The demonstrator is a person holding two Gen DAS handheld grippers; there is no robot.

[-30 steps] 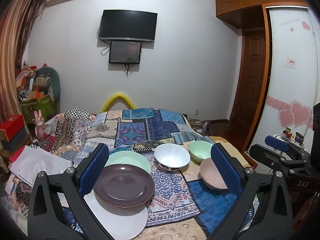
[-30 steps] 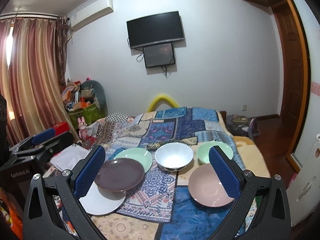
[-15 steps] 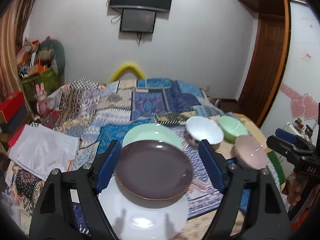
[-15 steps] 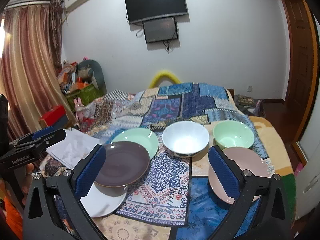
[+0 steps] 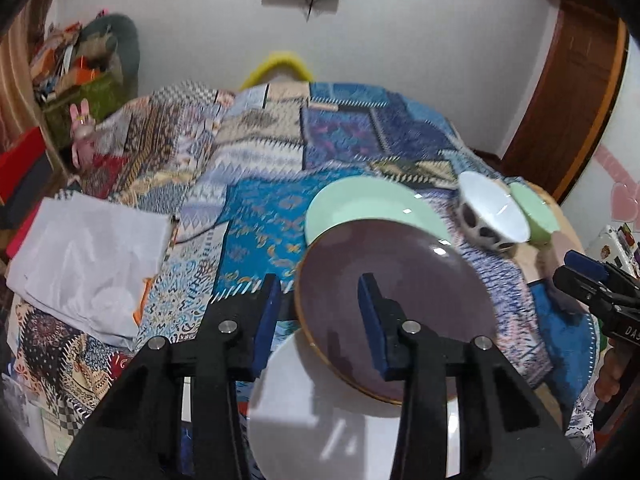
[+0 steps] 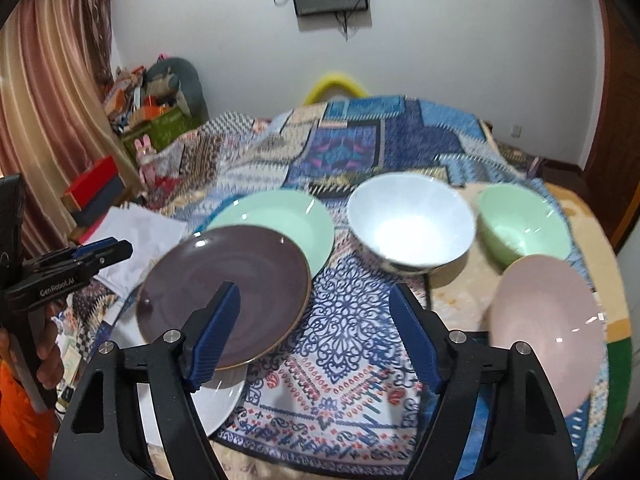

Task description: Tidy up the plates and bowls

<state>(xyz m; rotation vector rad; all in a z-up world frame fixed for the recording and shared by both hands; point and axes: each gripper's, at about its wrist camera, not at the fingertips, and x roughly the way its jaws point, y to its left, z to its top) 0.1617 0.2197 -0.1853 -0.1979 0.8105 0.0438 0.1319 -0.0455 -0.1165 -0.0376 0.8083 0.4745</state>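
Note:
A dark purple plate rests partly on a white plate and overlaps a mint green plate. My left gripper is partly closed, its jaws straddling the purple plate's left rim, one finger over the plate and one outside. A white bowl, a green bowl and a pink plate lie to the right. My right gripper is open and empty above the patterned cloth.
The dishes lie on a patchwork cloth over a bed. White folded cloth lies at the left. Boxes and clutter stand by the curtain. A wooden door is at the right.
My left gripper moved down and left to the purple plate's rim and its jaws narrowed. My right gripper came lower and closer to the dishes, still open.

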